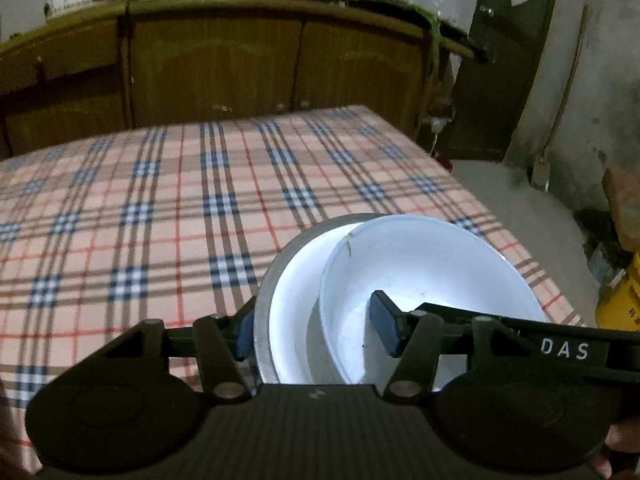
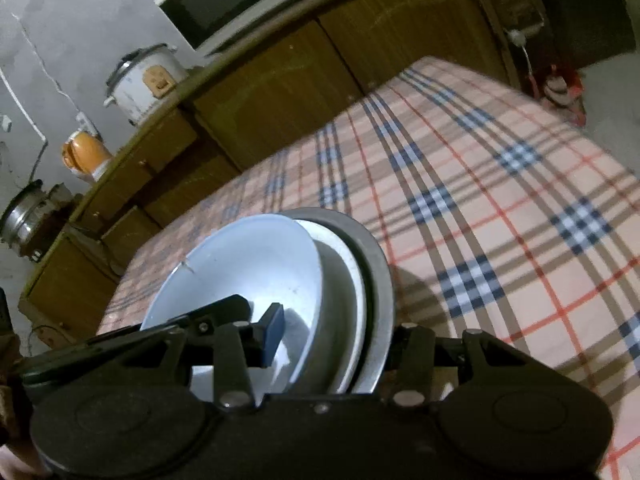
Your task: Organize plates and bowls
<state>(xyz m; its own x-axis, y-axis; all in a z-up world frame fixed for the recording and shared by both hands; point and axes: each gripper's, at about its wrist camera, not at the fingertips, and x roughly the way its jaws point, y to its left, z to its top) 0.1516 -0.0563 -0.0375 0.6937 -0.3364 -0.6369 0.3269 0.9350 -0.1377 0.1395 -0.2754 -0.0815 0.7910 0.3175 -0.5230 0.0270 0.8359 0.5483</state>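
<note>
Above the plaid tablecloth, both grippers clamp nested bowls: white bowl inside metal bowl.

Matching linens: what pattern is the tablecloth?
Plaid tablecloth: pink with navy, brown, red lines; left wrist view.

Left gripper: pitched downward, jaws half closed, left pad outside stacked rims, right pad inside, both pressing. Right gripper: pitched downward, rolled, left pad inside rims, right finger hidden behind them, clamped. Fingertips of hand at left gripper's lower right.
</note>
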